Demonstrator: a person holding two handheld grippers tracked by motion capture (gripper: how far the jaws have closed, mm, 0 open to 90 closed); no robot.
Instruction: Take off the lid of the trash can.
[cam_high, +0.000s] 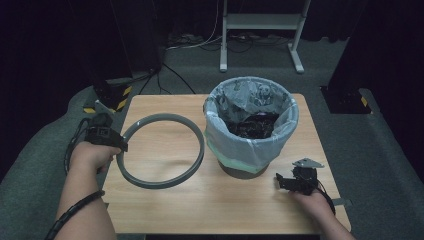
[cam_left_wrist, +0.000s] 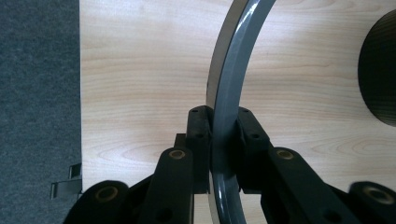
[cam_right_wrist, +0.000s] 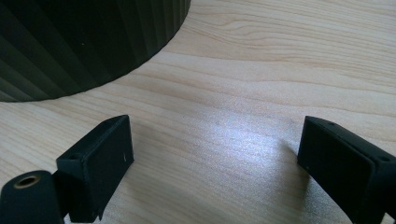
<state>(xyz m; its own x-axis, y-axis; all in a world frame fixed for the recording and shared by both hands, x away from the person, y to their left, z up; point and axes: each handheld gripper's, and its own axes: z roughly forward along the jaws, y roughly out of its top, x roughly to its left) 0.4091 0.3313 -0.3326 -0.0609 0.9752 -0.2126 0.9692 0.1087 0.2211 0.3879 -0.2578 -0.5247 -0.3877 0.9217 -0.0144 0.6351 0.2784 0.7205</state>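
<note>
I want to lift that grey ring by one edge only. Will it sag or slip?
The grey plastic ring keeps a clean round outline, so it probably stays stiff. Its thin band suggests little weight. The left gripper clamps its glossy rim at one spot, so it might swivel between the pads.

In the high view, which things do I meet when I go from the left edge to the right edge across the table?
Left tongs → grey ring → lined bin → right tongs.
</note>
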